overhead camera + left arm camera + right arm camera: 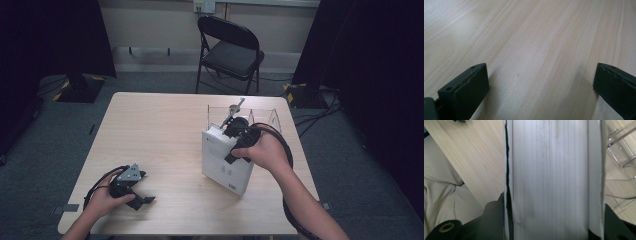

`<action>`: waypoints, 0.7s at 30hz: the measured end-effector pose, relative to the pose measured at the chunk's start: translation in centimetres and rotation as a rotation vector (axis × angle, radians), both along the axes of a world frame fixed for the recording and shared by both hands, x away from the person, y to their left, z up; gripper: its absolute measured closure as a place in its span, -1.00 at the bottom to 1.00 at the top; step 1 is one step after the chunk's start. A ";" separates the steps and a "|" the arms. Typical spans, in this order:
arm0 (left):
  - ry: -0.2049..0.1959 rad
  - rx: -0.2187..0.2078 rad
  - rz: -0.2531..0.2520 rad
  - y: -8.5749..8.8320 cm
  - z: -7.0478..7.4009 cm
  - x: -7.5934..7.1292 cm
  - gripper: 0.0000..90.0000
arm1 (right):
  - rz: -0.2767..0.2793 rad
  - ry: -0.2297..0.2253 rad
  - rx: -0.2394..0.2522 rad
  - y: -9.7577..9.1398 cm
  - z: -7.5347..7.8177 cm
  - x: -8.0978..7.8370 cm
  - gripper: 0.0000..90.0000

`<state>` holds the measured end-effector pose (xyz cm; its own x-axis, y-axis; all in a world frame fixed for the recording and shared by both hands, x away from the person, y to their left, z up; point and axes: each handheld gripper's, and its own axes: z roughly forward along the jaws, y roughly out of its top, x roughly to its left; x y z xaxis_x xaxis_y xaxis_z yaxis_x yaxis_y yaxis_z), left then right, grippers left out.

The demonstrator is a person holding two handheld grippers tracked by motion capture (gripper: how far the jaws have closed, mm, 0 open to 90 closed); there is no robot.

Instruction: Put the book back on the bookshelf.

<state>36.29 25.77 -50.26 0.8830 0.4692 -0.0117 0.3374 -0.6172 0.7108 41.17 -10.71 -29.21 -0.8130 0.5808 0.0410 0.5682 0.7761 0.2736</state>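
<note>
Your right gripper (235, 140) clamps the thick white book (225, 167) by its top edge, holding it tilted on the table (150, 130) just in front of the clear rack (265, 117). It may slip or knock the rack if you swing it. Your left gripper (136, 196) rests wide open. One book, one rack, two grippers.

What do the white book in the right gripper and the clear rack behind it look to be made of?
White book: likely paper, with a smooth matt cover; the right gripper view shows stacked page edges. Clear rack: probably glossy acrylic or similar plastic, see-through with bright edges.
</note>
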 end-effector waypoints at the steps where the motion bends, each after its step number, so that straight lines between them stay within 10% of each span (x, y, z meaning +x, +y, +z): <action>1: 0.001 0.000 -0.001 0.0 0.0 0.0 -1.00 | -0.002 -0.001 0.002 -0.2 0.0 0.0 0.17; 21: -0.002 0.003 0.000 -0.1 0.0 0.1 -1.00 | -0.051 0.010 0.003 -3.4 -0.2 -0.8 0.17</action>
